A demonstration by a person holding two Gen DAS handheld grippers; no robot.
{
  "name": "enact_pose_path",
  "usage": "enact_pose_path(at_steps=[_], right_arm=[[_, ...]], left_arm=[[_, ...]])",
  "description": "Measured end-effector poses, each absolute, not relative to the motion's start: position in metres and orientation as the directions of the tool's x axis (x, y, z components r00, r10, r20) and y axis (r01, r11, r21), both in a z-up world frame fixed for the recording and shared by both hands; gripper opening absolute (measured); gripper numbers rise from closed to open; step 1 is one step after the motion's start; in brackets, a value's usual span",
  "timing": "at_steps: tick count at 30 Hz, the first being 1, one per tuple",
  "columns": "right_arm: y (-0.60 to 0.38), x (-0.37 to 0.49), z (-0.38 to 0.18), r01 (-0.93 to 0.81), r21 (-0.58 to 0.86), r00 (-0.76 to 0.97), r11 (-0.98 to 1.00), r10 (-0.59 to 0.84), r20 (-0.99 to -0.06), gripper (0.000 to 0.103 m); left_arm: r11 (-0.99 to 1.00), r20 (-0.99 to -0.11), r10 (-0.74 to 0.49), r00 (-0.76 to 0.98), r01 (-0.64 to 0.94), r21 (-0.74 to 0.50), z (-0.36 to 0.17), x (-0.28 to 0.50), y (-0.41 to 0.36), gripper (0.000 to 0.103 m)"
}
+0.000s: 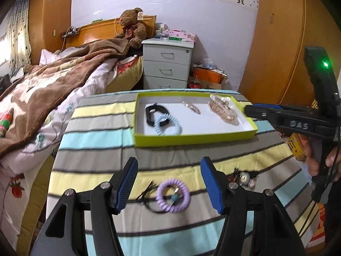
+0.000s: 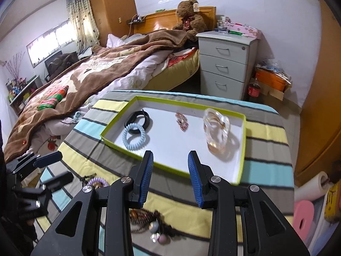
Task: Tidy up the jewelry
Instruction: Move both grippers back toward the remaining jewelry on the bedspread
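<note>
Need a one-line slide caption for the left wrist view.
Open left hand-held gripper above a purple coil hair tie; green tray beyond holds sorted pieces.

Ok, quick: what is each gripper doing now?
Left gripper: open, holding nothing.
Right gripper: open, holding nothing.

Readable text, 1 item: raised letters "DAS" on the black body of the right tool (image 1: 253, 109), seen in the left wrist view at about (image 1: 299, 125).

Not legible: the hang tag on the teddy bear (image 1: 132, 26); the red can (image 2: 253, 89) on the floor; a dark character on a yellow thing (image 1: 297, 147) behind that tool, too hidden to read.
</note>
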State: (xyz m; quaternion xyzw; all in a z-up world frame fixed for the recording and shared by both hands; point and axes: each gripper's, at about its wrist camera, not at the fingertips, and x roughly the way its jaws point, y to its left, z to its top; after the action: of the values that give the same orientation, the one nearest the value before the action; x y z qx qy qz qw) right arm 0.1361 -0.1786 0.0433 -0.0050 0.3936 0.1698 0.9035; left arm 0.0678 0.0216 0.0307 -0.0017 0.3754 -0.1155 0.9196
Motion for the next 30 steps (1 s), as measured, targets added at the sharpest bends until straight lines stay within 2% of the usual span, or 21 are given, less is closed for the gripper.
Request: enact_pose_path(at_steps=[5, 15, 22, 24, 26, 30], right_arm=[[-0.188, 0.116, 0.037, -0.285, 0.132, 0.645, 0.949, 0.292, -0.706, 0.035], [-0.199, 0.081, 0.022, -0.243, 0.155, 0.660, 0.958, 0.280, -0.697, 0.035], [-0.209, 0.067, 0.017, -0.220, 0.173, 0.666, 0.960, 0.277, -0.693, 0.035], [-0.210, 0.065, 0.014, -0.214, 0.178, 0.664, 0.961, 0.277, -0.695, 0.035], [-0.211, 0.066, 0.013, -0.213, 0.182, 0.659, 0.960, 0.279, -0.699, 0.035], [-0.213, 0.066, 0.010, -0.209, 0.184, 0.657, 0.961, 0.277, -0.702, 0.035]], left_arm=[[0.983, -0.710, -0.178, 0.681, 0.157, -0.096, 0.015, 0.055, 0.042, 0.063], [0.979, -0.759, -0.187, 0.624, 0.186, -0.089, -0.015, 0.046, 0.032, 0.063], [0.953, -0.744, -0.244, 0.622, 0.294, -0.067, -0.016, 0.039, 0.006, 0.063], [0.942, -0.739, -0.256, 0.623, 0.331, -0.048, -0.017, 0.039, -0.002, 0.057], [0.934, -0.739, -0.266, 0.619, 0.355, -0.038, -0.019, 0.041, -0.007, 0.046], [0.927, -0.754, -0.256, 0.605, 0.376, -0.013, -0.026, 0.048, -0.013, 0.037]])
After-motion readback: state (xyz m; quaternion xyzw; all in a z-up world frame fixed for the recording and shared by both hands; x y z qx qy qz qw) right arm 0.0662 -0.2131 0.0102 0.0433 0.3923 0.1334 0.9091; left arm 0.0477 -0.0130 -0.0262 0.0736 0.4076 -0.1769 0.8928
